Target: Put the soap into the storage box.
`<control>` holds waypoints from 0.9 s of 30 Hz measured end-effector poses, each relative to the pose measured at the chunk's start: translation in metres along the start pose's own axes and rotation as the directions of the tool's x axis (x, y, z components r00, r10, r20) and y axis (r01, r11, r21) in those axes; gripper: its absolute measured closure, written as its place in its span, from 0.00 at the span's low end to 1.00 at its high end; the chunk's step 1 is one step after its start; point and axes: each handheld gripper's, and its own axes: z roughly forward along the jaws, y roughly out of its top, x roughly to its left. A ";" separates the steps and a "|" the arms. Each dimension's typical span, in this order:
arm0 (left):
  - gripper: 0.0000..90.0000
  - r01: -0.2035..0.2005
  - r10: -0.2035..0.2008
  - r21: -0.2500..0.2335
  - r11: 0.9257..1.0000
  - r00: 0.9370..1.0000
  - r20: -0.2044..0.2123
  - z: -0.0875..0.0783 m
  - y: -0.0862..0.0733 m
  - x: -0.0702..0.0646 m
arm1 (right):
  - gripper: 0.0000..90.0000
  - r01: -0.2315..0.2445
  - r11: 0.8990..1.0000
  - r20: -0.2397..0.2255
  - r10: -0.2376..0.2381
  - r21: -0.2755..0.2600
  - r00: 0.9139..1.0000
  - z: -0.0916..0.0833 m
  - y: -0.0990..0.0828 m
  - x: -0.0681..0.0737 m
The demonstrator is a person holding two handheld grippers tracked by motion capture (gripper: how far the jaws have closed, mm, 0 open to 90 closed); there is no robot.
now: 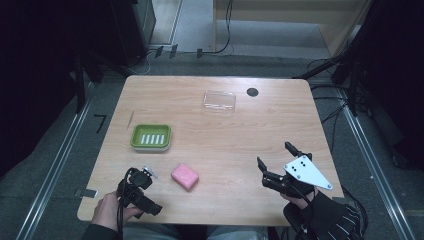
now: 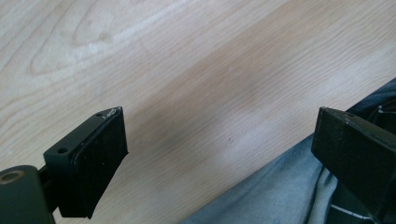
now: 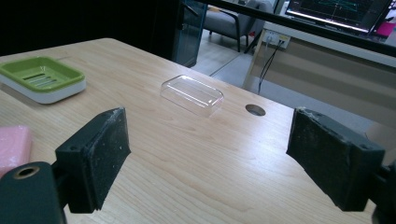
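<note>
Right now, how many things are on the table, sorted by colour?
Green: 1, the soap dish
Pink: 1, the bar of soap
Clear: 1, the plastic lid
Total: 3

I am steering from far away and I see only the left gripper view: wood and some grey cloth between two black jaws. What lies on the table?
Observer: A pink soap bar lies near the front edge, just right of your left hand-held gripper.
Operator: Is there a place to put it?
Observer: Yes, a green soap dish sits beyond the soap, empty, its slotted bottom showing.
Operator: Has the dish a cover?
Observer: A clear lid lies apart, farther back, near a round hole in the table.
Operator: And the other hand?
Observer: The right hand-held gripper is open at the front right, holding nothing.
</note>
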 end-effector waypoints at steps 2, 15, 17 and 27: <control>0.05 -0.003 0.003 -0.004 1.000 1.000 0.000 -0.001 0.004 0.000 | 0.15 0.002 1.000 0.000 -0.002 0.001 1.000 0.000 0.000 0.000; 0.02 -0.006 0.006 -0.040 0.999 1.000 0.007 0.000 0.021 -0.006 | 0.15 0.011 1.000 0.001 -0.011 0.013 1.000 0.001 0.001 0.002; 0.02 -0.001 0.002 -0.046 0.999 1.000 0.011 0.000 0.023 -0.007 | 0.15 0.012 1.000 0.002 -0.012 0.014 1.000 0.001 0.001 0.002; 0.02 -0.010 0.011 -0.052 0.999 1.000 0.021 0.000 0.036 -0.013 | 0.15 0.016 1.000 0.001 -0.016 0.014 1.000 0.001 0.000 0.001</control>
